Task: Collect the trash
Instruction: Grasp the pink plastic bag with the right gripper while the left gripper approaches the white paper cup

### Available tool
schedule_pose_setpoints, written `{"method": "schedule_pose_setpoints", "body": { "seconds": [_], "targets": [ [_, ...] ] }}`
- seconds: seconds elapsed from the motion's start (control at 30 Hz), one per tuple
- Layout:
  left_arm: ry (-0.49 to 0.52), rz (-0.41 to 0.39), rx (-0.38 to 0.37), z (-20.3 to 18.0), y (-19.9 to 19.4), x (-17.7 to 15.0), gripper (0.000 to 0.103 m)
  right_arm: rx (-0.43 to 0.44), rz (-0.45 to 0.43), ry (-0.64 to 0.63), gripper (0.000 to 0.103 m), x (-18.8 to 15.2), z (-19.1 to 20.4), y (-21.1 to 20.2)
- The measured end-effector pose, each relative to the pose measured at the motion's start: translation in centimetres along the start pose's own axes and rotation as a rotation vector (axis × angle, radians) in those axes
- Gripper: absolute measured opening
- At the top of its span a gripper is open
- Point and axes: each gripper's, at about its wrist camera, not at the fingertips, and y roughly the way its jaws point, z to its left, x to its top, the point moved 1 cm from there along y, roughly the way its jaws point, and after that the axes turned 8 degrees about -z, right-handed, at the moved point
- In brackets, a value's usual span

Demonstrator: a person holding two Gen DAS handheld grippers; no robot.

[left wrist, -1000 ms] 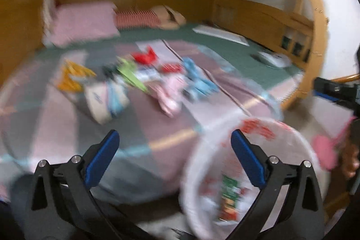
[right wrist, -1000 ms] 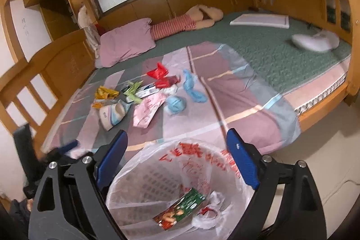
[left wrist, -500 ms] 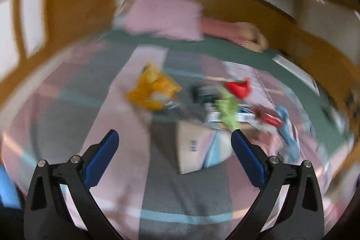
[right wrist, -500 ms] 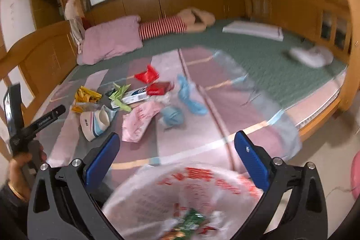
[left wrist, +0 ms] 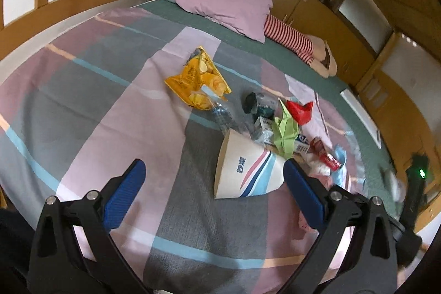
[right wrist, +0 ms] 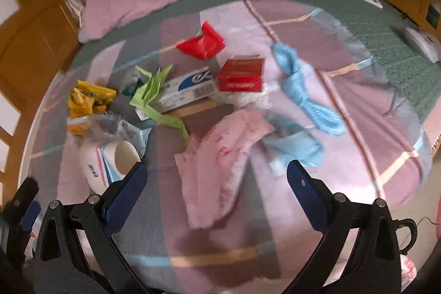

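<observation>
paper cup [left wrist: 246, 170] lies on its side, mouth facing left gripper [left wrist: 212, 185].

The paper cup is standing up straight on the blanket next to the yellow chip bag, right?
Not quite. The paper cup is lying on its side on the blanket, not standing up. The left wrist view shows it. It is near the yellow chip bag.

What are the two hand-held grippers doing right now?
Left hand-held gripper: open, holding nothing.
Right hand-held gripper: open, holding nothing.
</observation>
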Motion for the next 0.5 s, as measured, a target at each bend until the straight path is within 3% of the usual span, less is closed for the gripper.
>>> {"method": "schedule_pose_setpoints", "body": {
  "seconds": [0.03,0.1,0.17,0.27,0.37,0.5],
  "targets": [
    [0.012,0.005,0.007,-0.1,0.3,-0.1,0.099,-0.019,0.018,-0.018,0.099,-0.3,0.4,0.8],
    [0.014,0.017,0.026,0.0,0.8,-0.1,0.099,-0.047,0.053,-0.047,0.087,-0.8,1.0,2.1],
    [-0.013,0.059,0.063,0.6,2.1,-0.1,0.099,-0.039,0.103,-0.063,0.048,-1.6,1.4,3.3],
    [-0.115,0.128,0.082,2.2,3.4,-0.2,0.099,0.017,0.133,-0.035,0.025,-2.6,1.2,3.3],
    [-0.216,0.152,0.07,3.6,3.8,-0.3,0.099,0.103,0.098,-0.031,0.023,-3.1,1.3,1.1],
    [-0.321,0.146,0.024,5.1,4.0,-0.1,0.099,0.143,0.015,-0.046,0.023,-3.3,1.3,-2.8]
  ]
}}
